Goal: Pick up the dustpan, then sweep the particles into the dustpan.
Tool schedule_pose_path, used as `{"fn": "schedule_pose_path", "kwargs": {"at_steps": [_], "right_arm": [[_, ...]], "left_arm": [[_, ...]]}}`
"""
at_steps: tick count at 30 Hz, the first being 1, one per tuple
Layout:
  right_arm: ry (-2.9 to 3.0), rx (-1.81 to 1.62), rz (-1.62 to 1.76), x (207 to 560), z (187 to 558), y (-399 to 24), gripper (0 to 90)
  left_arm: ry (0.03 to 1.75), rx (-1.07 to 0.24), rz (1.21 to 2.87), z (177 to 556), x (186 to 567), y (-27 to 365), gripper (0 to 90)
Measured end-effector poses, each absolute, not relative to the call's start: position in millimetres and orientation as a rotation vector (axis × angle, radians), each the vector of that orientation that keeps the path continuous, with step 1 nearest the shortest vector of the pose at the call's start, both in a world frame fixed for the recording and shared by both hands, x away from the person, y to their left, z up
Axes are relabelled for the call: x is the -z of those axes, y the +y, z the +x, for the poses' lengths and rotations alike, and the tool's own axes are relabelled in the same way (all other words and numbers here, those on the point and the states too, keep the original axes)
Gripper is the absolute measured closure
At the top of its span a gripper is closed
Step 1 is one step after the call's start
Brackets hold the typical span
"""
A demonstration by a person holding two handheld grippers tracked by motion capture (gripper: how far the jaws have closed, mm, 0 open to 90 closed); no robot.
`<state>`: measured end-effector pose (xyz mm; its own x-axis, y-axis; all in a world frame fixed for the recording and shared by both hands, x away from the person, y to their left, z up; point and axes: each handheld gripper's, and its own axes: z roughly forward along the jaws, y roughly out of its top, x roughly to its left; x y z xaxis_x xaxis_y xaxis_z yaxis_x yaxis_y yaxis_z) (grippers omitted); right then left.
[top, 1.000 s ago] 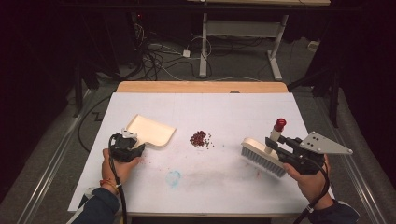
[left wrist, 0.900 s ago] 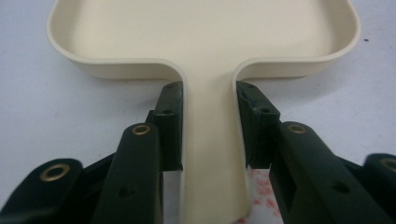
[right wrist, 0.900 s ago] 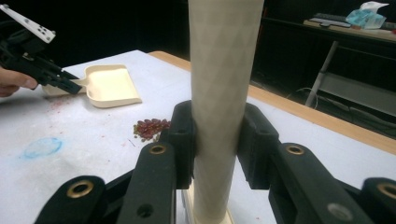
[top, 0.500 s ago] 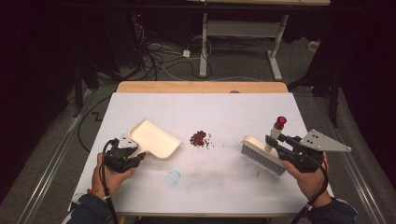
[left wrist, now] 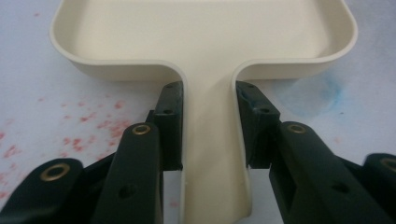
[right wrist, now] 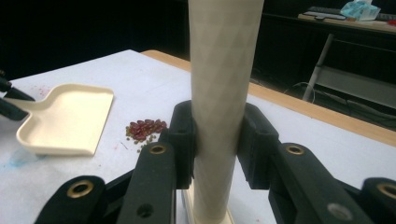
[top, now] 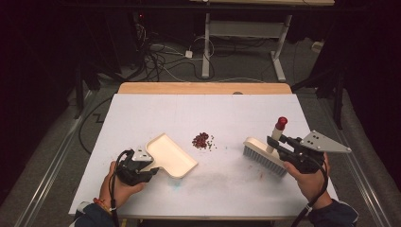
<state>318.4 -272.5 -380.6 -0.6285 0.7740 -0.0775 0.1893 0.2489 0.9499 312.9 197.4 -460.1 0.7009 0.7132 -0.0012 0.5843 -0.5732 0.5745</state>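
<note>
A cream dustpan (top: 171,155) lies on the white table (top: 198,113), left of centre. My left gripper (top: 149,170) is shut on the dustpan's handle (left wrist: 212,154), its jaws pressed to both sides. A small heap of dark red bits (top: 202,140) sits at mid-table, just right of the pan (right wrist: 65,116); the heap (right wrist: 144,128) lies between pan and brush. A white brush (top: 264,155) with a red-tipped upright handle (top: 279,126) stands at the right. My right gripper (top: 276,142) is shut on that handle (right wrist: 224,93).
Faint red and blue stains (left wrist: 84,116) mark the table near the pan. A wooden strip (top: 203,88) runs along the table's far edge. Beyond it are cables (top: 161,54) on the floor and a desk frame (top: 246,33).
My left gripper has carried the dustpan rightward and toward the near edge, turning its open mouth more toward the heap. The brush and right gripper have hardly moved.
</note>
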Motion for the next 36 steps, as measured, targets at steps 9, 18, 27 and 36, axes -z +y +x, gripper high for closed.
{"fn": "schedule_pose_path", "kwargs": {"at_steps": [9,18,27,36], "right_arm": [[1.957,-1.410,0.898,379.9,337.9,-256.5,69.9],[1.931,-1.425,0.876,369.3,378.4,-217.4,70.0],[1.904,-1.371,0.941,384.5,429.8,-182.5,70.0],[1.884,-1.327,0.961,397.0,441.7,-151.3,70.0]], "left_arm": [[0.966,-0.286,2.365,314.4,462.0,187.0,64.0],[0.962,-0.277,2.365,317.0,463.9,182.5,64.0],[0.950,-0.261,2.381,322.9,465.1,180.6,63.9],[0.984,-0.269,2.375,319.5,468.5,176.2,63.9]]}}
